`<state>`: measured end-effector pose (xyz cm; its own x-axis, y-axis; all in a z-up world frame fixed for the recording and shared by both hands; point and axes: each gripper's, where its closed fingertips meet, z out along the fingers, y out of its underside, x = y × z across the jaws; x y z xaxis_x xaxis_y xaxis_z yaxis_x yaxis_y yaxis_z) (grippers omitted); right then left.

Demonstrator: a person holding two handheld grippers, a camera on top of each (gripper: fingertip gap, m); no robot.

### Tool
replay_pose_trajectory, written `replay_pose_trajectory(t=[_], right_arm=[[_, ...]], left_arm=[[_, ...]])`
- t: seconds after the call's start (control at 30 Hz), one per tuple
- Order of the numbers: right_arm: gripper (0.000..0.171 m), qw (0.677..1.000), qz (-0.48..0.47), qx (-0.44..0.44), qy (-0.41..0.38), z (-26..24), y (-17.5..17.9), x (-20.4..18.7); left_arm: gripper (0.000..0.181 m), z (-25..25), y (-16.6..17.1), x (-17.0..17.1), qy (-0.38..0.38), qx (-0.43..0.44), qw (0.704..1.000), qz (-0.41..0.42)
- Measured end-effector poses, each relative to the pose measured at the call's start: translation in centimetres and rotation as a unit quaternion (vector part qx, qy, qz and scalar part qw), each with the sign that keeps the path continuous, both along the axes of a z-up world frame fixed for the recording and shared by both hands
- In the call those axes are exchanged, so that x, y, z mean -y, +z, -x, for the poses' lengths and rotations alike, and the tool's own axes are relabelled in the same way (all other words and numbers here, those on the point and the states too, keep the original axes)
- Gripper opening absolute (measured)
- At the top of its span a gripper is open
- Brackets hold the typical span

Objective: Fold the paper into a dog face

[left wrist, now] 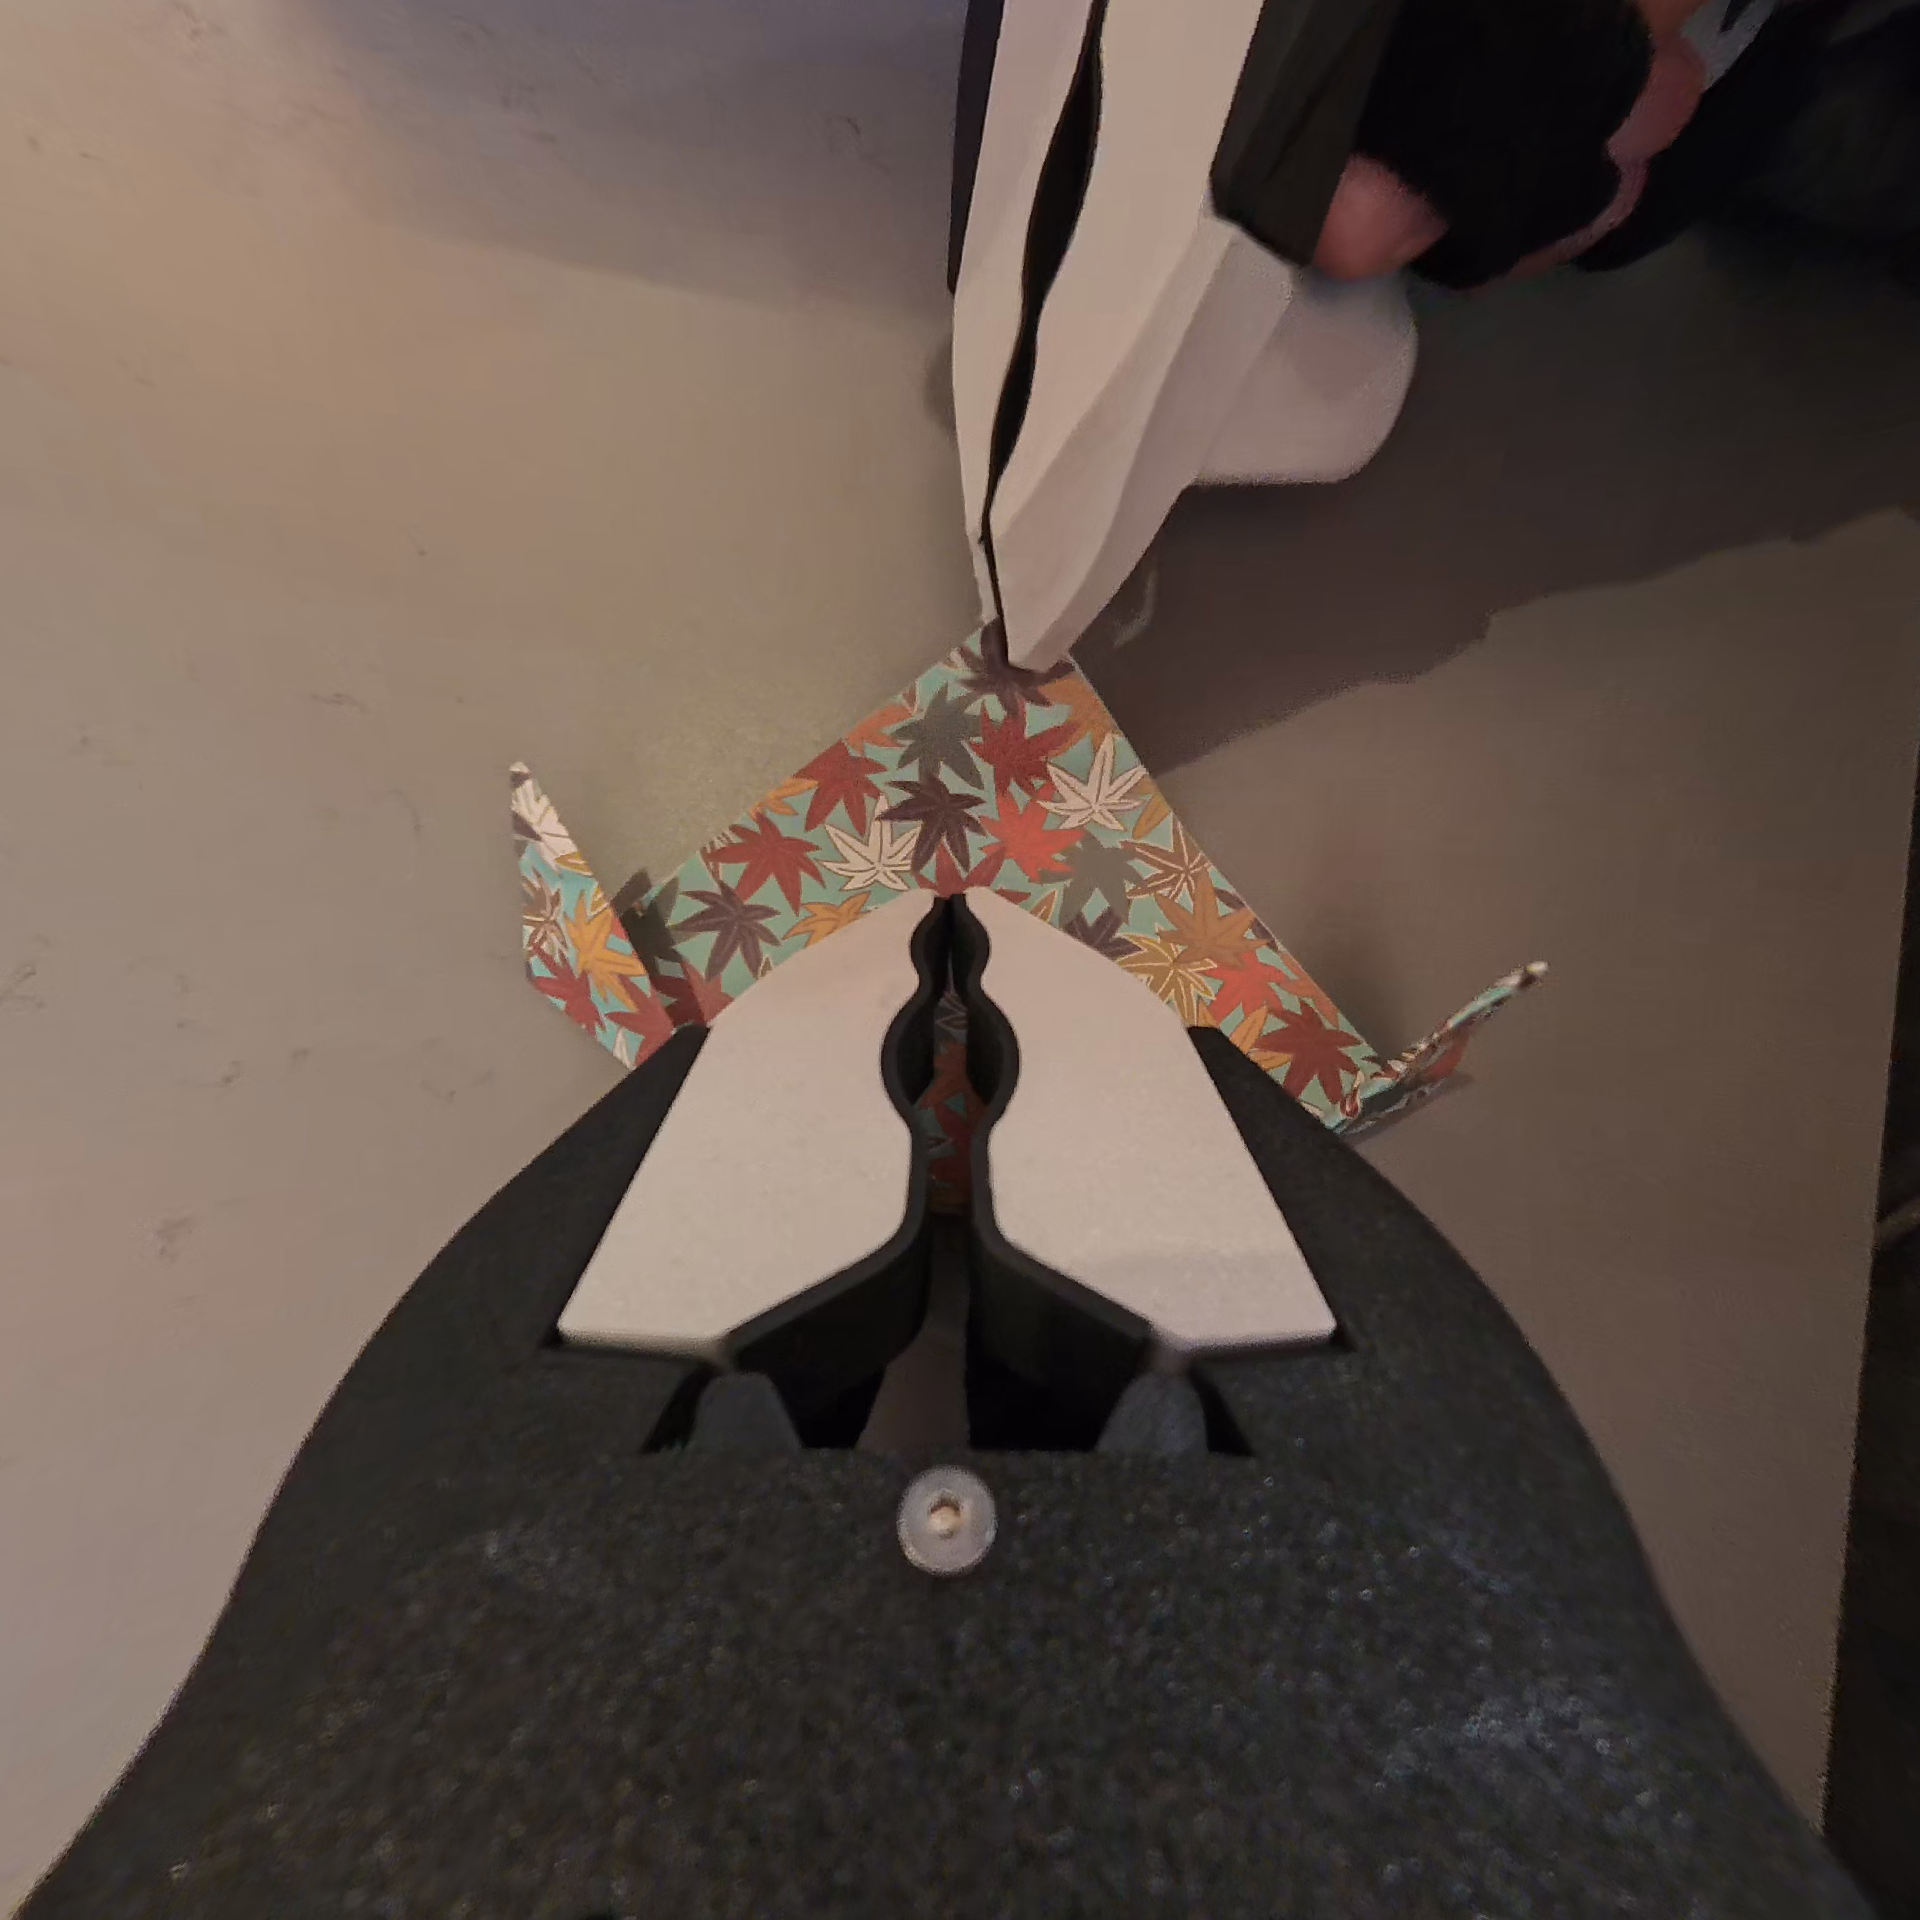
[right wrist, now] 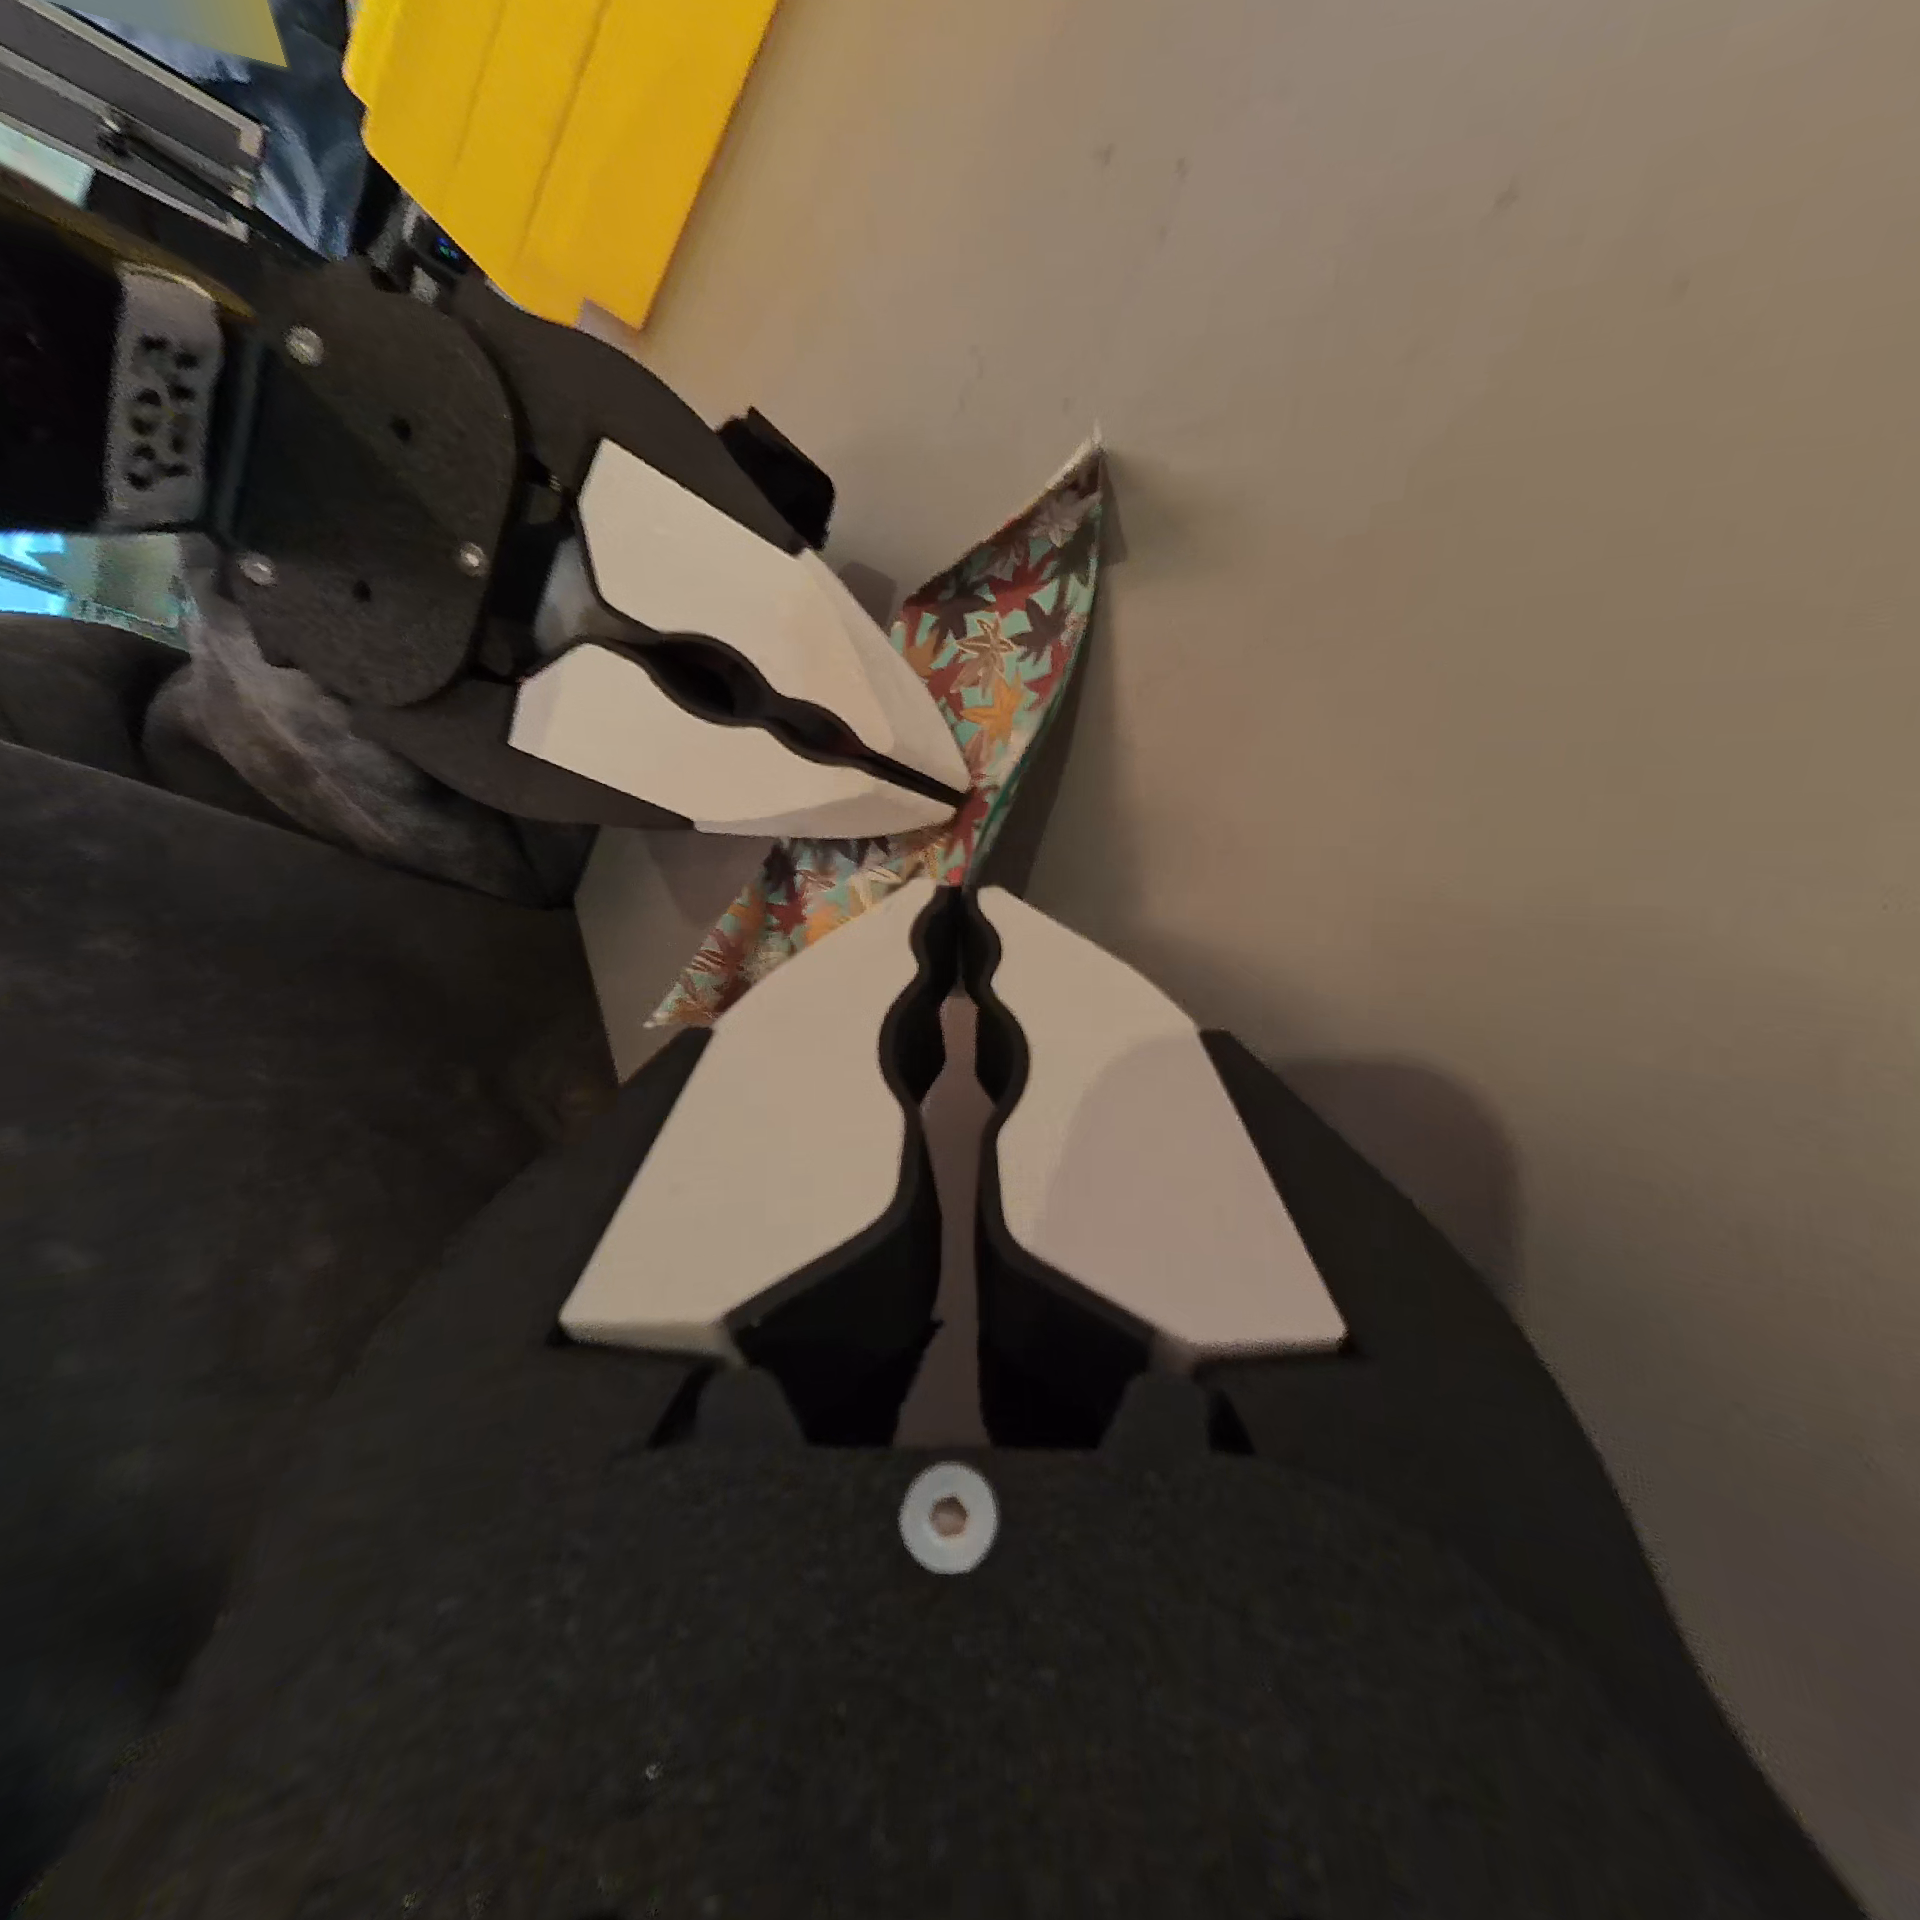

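Note:
The folded paper (left wrist: 966, 810), printed with coloured leaves on teal, is on the beige table (left wrist: 364, 520) with its two side flaps turned up. My left gripper (left wrist: 951, 906) is shut on the paper's near part, and the leaf print shows between its pads. My right gripper (left wrist: 1013, 644) comes in from the far side and is shut on the paper's far corner. In the right wrist view the paper (right wrist: 997, 644) stands up off the table. There the right gripper (right wrist: 956, 896) pinches its edge and the left gripper (right wrist: 951, 802) pinches it just beside.
A yellow sheet (right wrist: 561, 135) lies at the table's far end. Dark fabric (right wrist: 260, 1039) borders the table edge. A gloved hand (left wrist: 1475, 156) holds the right gripper. A dark strip (left wrist: 1886, 1039) marks the table's right edge. Spacing between my two grippers at the tips: around 4 cm.

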<state>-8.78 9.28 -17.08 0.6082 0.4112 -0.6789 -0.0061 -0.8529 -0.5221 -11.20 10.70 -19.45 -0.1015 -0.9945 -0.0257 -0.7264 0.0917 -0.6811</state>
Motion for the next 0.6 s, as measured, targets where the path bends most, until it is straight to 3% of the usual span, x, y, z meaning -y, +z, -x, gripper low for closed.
replay_pose_trajectory(t=[0.2, 0.6], right_arm=[[0.0, 1.0, -0.007, -0.018, 0.01, 1.5, 1.0, -0.3], [0.0, 0.997, -0.021, 0.066, 0.033, 3.0, -0.5, -0.8]], left_arm=[[0.0, 0.0, 0.0, 0.0, -0.001, 0.0, 1.0, 0.001], [0.0, 0.0, 0.0, 0.0, 0.003, 0.002, 1.0, 0.013]])
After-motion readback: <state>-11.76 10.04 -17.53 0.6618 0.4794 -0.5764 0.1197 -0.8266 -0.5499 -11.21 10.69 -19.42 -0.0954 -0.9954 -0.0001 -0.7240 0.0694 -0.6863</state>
